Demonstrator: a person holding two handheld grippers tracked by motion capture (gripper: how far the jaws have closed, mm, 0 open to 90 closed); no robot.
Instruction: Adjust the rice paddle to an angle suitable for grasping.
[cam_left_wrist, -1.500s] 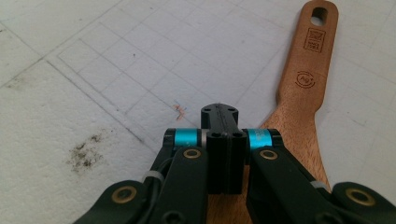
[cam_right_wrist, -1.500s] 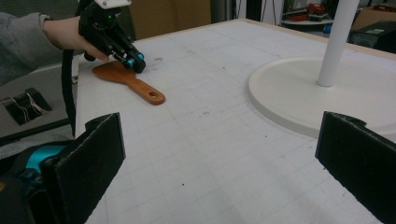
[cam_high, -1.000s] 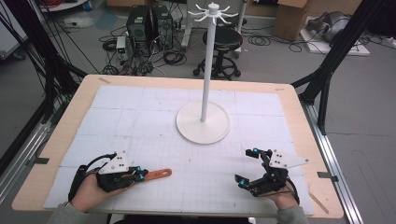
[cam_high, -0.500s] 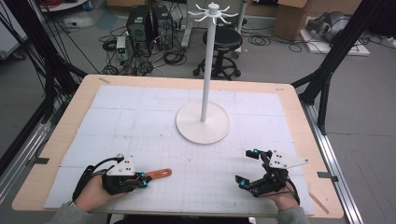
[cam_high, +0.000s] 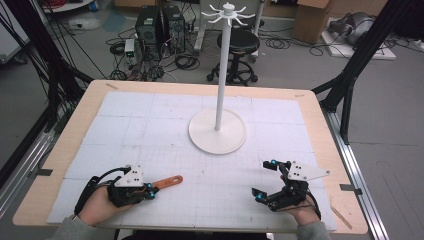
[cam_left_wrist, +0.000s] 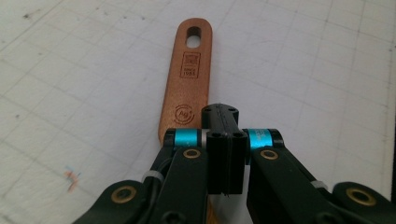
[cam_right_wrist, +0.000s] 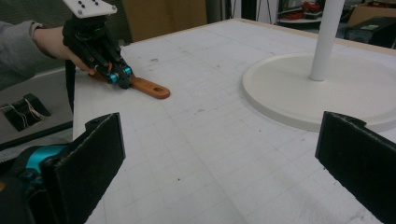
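grasp step: left claw (cam_high: 152, 190) is clenched on the near end of the orange wooden utensil handle (cam_high: 167, 182), which lies flat on the bench (cam_high: 310, 107) w/ its hole end poking out past the tips toward the white hanger stand (cam_high: 218, 131). right claw (cam_high: 266, 181) is released, wide apart, nothing in it, well right of the handle. next move prob needs a lift and carry to the stand's top hooks (cam_high: 228, 13), keeping the hole end clear so it can hang.

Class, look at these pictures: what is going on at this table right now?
A person works with a gripper in each hand. The left gripper is shut on a flat orange-brown wooden handle with a hanging hole, lying on the white gridded mat. The right gripper rests open, holding nothing. A tall white stand with hooks waits mid-table.
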